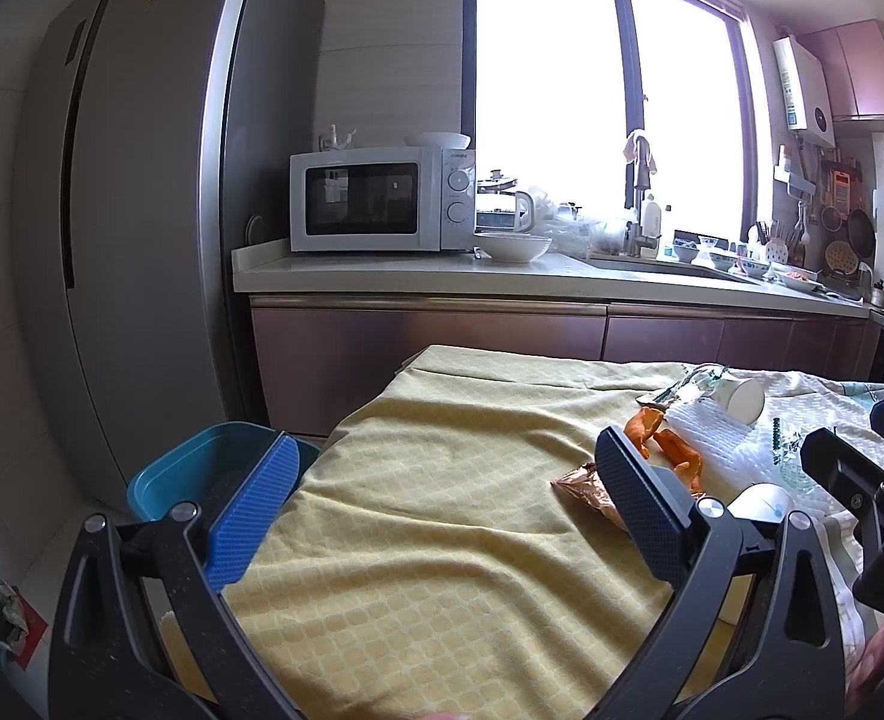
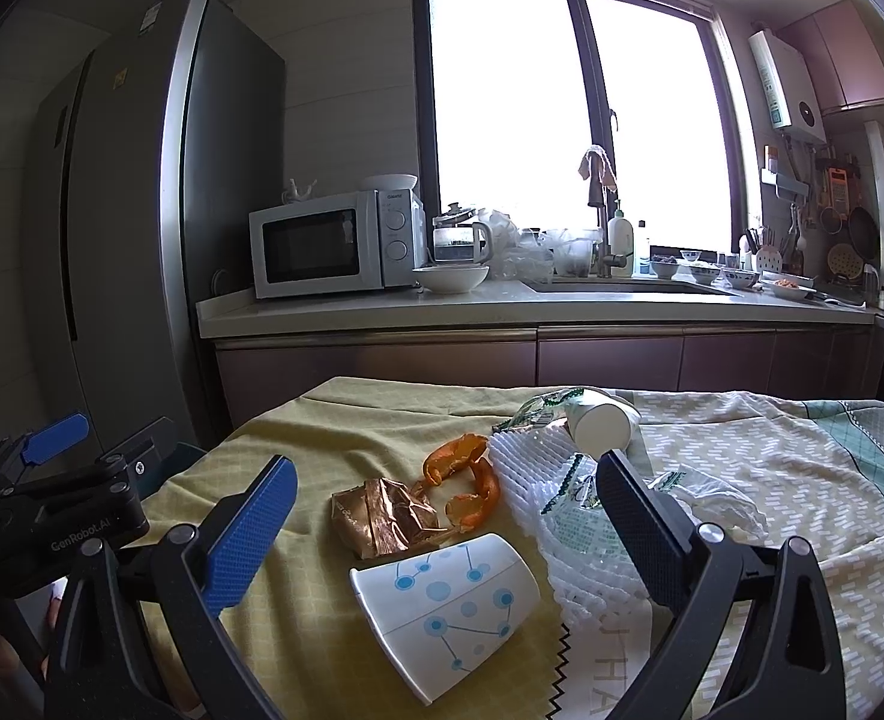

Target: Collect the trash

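Observation:
Trash lies on a cloth-covered table: a tipped paper cup with blue dots (image 2: 451, 603), a crumpled copper foil wrapper (image 2: 384, 516), orange peel (image 2: 466, 477), white foam netting (image 2: 562, 516), clear plastic wrappers (image 2: 586, 495) and a second white cup (image 2: 601, 423) lying further back. My right gripper (image 2: 445, 519) is open, hovering over the dotted cup and wrapper. My left gripper (image 1: 442, 489) is open above bare yellow cloth, left of the wrapper (image 1: 586, 489) and peel (image 1: 667, 447). A blue bin (image 1: 201, 471) stands on the floor beyond the table's left edge.
The yellow cloth (image 1: 442, 540) covers the table's left part, a patterned white-green cloth (image 2: 772, 480) the right. Behind are a counter (image 2: 502, 309) with a microwave (image 2: 327, 246), bowl, kettle and sink, and a tall fridge (image 2: 135, 210) at left.

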`<action>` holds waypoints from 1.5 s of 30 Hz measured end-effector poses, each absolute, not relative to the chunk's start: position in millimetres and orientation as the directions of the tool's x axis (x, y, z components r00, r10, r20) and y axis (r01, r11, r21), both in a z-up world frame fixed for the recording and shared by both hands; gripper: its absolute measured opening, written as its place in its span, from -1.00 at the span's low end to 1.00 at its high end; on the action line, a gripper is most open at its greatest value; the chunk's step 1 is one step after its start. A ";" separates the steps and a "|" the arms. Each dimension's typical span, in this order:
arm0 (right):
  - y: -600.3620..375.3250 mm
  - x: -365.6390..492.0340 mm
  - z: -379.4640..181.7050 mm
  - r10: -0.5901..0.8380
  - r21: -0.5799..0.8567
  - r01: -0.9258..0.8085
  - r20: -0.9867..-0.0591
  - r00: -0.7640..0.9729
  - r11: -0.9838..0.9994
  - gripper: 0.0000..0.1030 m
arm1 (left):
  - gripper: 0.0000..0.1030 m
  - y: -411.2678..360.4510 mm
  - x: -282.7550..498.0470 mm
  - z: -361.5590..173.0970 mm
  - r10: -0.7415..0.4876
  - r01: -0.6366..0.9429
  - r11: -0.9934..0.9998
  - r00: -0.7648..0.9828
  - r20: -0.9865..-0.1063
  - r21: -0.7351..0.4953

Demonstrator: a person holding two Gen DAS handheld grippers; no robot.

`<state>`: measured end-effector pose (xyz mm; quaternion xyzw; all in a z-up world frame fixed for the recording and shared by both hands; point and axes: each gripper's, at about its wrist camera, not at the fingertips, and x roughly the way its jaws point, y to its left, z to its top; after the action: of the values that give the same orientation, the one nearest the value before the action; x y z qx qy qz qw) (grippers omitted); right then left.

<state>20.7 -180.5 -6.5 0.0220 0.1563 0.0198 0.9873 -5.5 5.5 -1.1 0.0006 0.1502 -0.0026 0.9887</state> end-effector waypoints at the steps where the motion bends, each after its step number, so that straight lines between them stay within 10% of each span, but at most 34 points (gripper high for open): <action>1: -180.5 20.8 -6.6 0.046 0.049 -0.032 -0.308 0.950 0.998 0.87 | 0.89 6.2 -4.5 -1.3 -0.006 0.006 1.000 0.955 -0.298 -0.001; 45: -190.5 22.7 -7.7 0.048 0.055 -0.032 -0.329 0.943 0.998 0.87 | 0.89 -3.2 3.4 -12.4 -0.072 0.078 0.997 0.931 -0.359 0.002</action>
<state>22.7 -190.5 -7.7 0.0244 0.1674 0.0202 0.9854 3.4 -3.2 -12.4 0.0079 0.1821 -0.0381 0.9825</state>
